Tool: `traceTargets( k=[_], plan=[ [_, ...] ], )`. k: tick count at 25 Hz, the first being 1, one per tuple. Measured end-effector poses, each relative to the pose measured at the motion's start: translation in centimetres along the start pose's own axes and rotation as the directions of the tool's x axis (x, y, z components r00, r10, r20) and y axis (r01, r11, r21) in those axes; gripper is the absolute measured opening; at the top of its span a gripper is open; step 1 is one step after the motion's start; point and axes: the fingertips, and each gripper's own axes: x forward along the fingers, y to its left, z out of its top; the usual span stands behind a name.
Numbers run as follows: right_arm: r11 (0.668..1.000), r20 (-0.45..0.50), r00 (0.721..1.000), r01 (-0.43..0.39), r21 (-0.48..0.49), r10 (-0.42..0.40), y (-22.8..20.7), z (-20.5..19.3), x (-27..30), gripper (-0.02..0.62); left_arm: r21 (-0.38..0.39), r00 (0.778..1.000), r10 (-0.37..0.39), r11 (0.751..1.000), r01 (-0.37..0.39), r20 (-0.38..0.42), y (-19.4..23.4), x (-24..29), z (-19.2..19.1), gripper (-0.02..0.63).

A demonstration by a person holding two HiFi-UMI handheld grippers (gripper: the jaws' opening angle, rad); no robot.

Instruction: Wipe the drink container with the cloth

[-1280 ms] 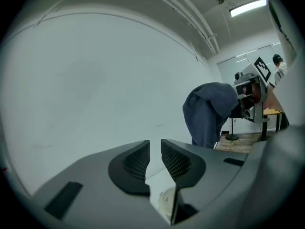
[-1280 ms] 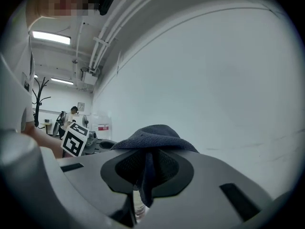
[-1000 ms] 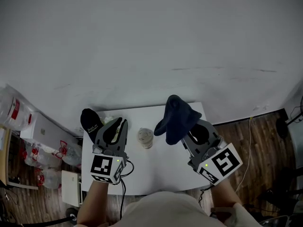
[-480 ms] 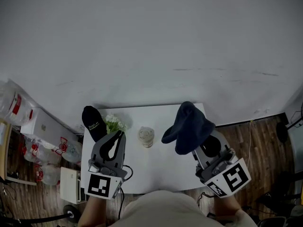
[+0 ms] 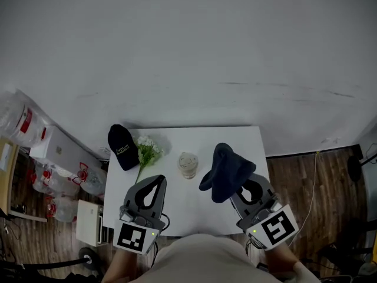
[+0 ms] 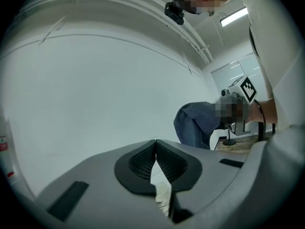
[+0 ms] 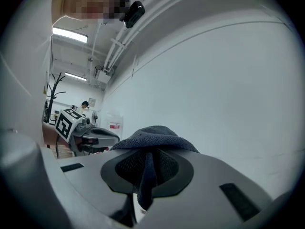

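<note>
The drink container (image 5: 188, 164), a clear lidded cup, stands alone in the middle of the white table (image 5: 177, 208). My left gripper (image 5: 159, 180) is near the front edge, to the cup's left and short of it. Its jaws have just closed fully and hold nothing. In the left gripper view the pads (image 6: 143, 162) meet, and the cup (image 6: 162, 195) shows through the gap below them. My right gripper (image 5: 237, 187) is to the cup's right, shut on the dark blue cloth (image 5: 226, 170), which bunches over its tips. A fold of the cloth (image 7: 148, 171) is pinched between its pads.
A black cap (image 5: 122, 148) and a sprig of white flowers (image 5: 145, 150) lie at the table's back left. Boxes and plastic-wrapped goods (image 5: 56, 170) crowd the floor on the left. A white wall rises behind the table, and wood floor (image 5: 318, 181) lies to the right.
Both grippers have drawn back from the cup toward the table's near edge. The right one swung out to the right with the cloth, then came back in and lower.
</note>
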Motion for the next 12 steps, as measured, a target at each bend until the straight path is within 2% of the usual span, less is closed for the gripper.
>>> traceTargets(
  k=[4, 12],
  plan=[
    [0.999, 0.005, 0.999, -0.037, 0.02, 0.037, 1.2, -0.2, 0.8, 0.061, 0.021, 1.0, 0.003, 1.0, -0.003, 0.001, 0.3, -0.4, -0.3, 0.021],
    [0.999, -0.036, 0.999, -0.011, 0.03, 0.012, 1.0, -0.9, -0.1, 0.061, 0.036, 1.0, -0.017, 0.999, 0.016, 0.007, -0.5, -0.5, 0.1, 0.021]
  ],
)
